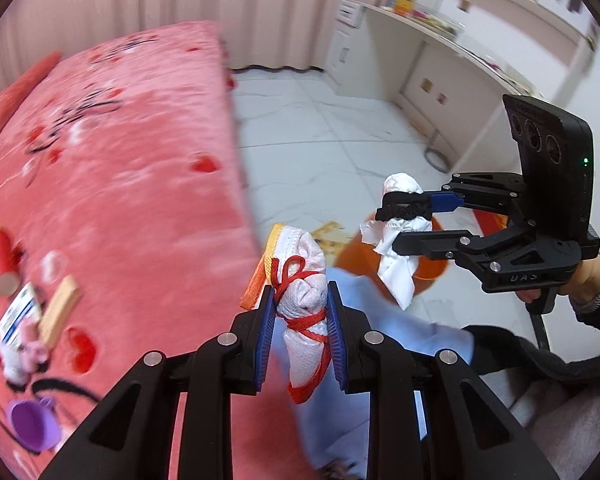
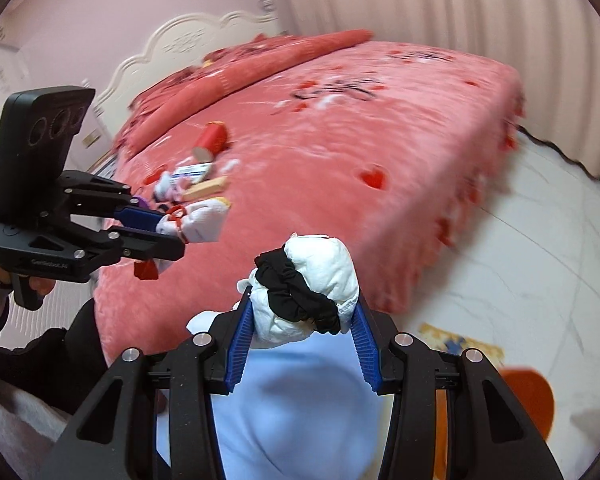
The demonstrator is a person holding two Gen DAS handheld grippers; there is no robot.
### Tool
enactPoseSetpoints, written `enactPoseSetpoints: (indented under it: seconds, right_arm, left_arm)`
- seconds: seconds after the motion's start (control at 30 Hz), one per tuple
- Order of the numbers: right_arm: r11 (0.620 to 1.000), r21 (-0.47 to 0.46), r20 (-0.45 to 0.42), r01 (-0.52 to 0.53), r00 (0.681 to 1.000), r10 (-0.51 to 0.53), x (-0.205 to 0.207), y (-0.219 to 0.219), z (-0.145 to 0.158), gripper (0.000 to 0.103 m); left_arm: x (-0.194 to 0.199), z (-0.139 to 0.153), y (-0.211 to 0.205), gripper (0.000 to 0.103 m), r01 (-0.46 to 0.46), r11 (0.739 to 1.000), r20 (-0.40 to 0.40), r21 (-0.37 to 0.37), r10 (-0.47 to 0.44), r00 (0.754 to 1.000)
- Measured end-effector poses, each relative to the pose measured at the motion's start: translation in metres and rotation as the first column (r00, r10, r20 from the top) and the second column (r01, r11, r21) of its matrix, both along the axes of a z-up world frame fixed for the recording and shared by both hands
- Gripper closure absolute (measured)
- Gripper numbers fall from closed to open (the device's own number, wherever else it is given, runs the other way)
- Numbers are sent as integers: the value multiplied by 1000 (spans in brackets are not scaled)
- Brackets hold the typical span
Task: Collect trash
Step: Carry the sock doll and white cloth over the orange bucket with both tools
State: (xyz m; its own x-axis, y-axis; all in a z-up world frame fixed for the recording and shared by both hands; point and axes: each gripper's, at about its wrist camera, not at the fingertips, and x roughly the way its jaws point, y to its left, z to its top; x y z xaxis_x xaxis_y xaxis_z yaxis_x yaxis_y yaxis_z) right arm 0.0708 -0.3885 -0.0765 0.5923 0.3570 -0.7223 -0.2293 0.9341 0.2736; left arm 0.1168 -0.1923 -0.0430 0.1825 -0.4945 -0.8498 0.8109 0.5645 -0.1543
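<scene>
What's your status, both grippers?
Left gripper shut on red-tied bundle. Right gripper shut on black-banded bundle. Orange bin below, unobstructed.

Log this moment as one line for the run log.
left gripper: shut on red-tied bundle | right gripper: shut on black-banded wad | orange bin: below, floor

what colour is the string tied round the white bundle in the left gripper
Red. The string wraps the white bundle; clearest in the left wrist view.
</scene>
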Motion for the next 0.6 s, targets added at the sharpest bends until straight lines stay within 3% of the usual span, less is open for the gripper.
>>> enactPoseSetpoints:
  seconds: [0.27, 0.6]
  right_arm:
    - [977, -13, -32, 212, 977, -212, -67, -98, -19, 57]
    - [909, -35, -69, 416, 906, -417, -130, -200, -53, 57]
  left_arm:
    - [-33, -21, -104, 76, 199, 980, -35, 5, -199, 979]
    - [-66, -67, -224, 76, 402, 915, -124, 26, -396, 910]
